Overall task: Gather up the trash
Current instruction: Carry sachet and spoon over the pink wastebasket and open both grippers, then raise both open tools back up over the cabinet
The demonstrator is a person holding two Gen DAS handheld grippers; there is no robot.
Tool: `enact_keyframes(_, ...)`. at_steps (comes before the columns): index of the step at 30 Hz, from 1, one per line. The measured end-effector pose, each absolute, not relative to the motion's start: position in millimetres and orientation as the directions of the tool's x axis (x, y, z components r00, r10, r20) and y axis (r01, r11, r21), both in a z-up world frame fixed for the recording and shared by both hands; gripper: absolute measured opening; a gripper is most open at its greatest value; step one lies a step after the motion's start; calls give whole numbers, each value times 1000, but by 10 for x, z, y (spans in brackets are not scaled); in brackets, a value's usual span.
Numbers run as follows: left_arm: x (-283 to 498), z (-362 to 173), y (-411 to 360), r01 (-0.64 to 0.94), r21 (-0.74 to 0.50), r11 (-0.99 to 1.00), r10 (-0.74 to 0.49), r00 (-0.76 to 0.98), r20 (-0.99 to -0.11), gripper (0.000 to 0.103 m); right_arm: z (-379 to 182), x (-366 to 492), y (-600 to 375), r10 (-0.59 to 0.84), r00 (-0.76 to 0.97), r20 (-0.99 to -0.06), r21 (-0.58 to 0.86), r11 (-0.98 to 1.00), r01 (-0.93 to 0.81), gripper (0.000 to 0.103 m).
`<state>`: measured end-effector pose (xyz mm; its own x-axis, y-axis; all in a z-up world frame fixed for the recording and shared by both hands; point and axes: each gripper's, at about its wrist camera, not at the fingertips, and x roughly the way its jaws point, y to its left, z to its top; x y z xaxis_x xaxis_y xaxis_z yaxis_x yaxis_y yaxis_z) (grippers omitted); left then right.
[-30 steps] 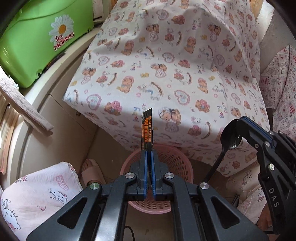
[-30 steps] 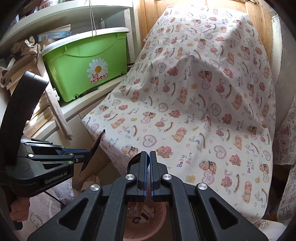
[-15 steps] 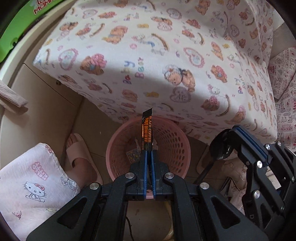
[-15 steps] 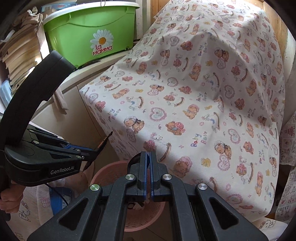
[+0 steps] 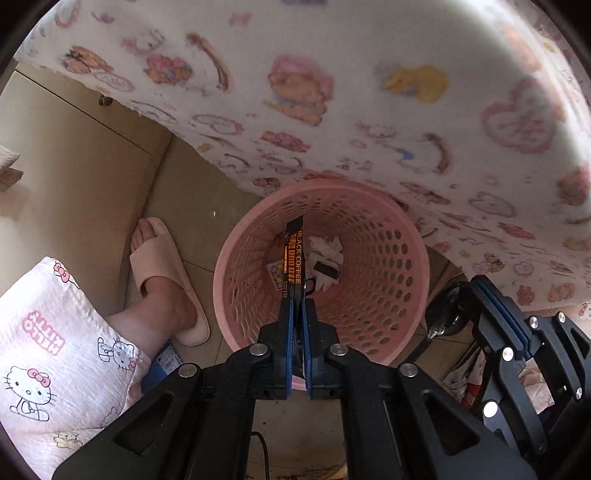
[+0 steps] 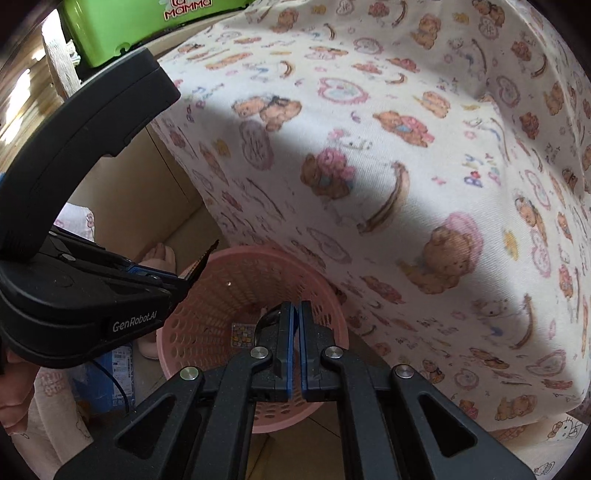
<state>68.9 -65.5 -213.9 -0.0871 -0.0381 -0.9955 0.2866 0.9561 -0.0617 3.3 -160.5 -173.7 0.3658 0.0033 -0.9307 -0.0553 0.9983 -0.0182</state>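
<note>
Beige floor tiles [image 5: 192, 206] are seen beneath a draped cloth [image 5: 369, 92] printed with bears, hearts and the words "Baby Bear". At the cloth's lower edge a pink perforated basket [image 5: 384, 273] stands on the floor; a crumpled white tissue [image 5: 327, 247], a small dark object and a printed square packet lie at its bottom.

A black coffee sachet [image 5: 292, 258], lettered "BLACK COFFEE" in white with orange writing below, is clamped by its lower end between the blue pads of the left gripper [image 5: 297, 306]. The sachet projects straight forward past the fingertips and is held directly over the basket's mouth. In the right wrist view the same sachet [image 6: 201, 260] is seen edge-on, jutting from the left gripper [image 6: 184, 280] above the basket's near rim; "GenRobot.AI" is printed on that gripper's body.

The right gripper [image 6: 295, 310] is pressed closed with nothing visible between its pads, just above the basket [image 6: 221, 288]. A dark spoon-like object [image 5: 443, 314] is seen beside the right gripper in the left wrist view; whether it is held cannot be told.

A green bin [image 6: 122, 29] marked "La MAMMA" stands on a shelf. A foot in a pale slipper [image 5: 166, 273] and "HELLO KITTY" fabric [image 5: 48, 350] lie left of the basket.
</note>
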Motion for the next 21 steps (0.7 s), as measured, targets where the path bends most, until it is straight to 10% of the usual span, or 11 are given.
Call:
enact_keyframes(14, 650, -2326, -658, 291, -49, 955, -14, -121, -993, 4, -2060, 28, -1640, 56, 262, -963, 50, 998, -29, 3)
enact_keyframes(21, 654, -2184, -615, 287, -34, 957, -17, -63, -998, 40, -2048, 31, -1635, 68, 245, -967, 62, 998, -31, 6)
